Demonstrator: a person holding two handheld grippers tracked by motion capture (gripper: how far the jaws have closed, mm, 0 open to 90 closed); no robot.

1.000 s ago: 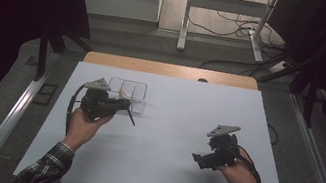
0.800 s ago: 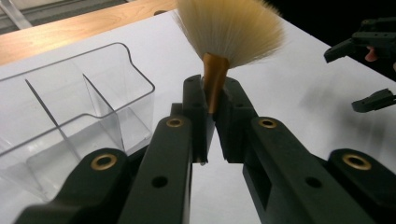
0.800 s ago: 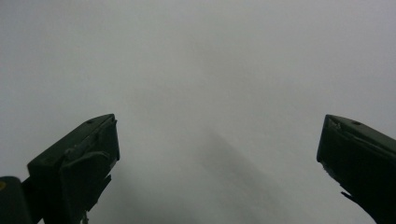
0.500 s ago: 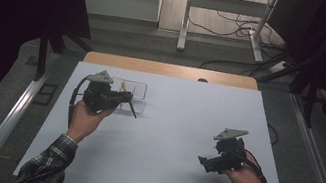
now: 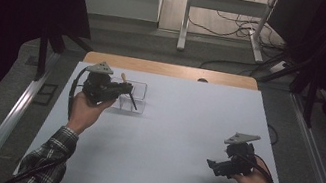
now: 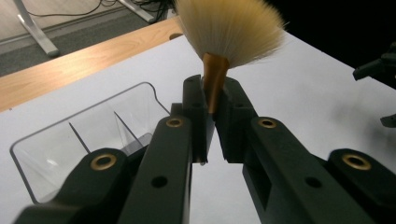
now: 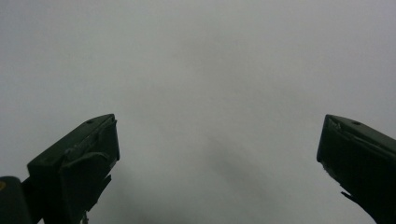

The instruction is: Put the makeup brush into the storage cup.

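Note:
My left gripper (image 5: 120,90) hovers at the far left of the white table (image 5: 185,126), shut on a make-up brush (image 5: 124,77). In the left gripper view the jaws (image 6: 212,93) pinch its gold ferrule, and the pale bristles (image 6: 231,28) fan out above them. The thin black handle slants down over a clear divided tray (image 5: 143,99), which lies just beyond and below the gripper; the same tray (image 6: 42,140) appears in the left gripper view. My right gripper (image 5: 214,165) sits near the front right of the table, open, with nothing between its jaws (image 7: 219,140).
A wooden strip (image 5: 170,70) runs along the table's far edge. Metal rails (image 5: 7,130) flank both sides. A desk frame (image 5: 226,11) and cables lie on the floor behind. The table's middle is bare white surface.
The left hand has lifted the brush and carried it a little farther away, over the tray. The right hand has slid to the right and nearer the front edge.

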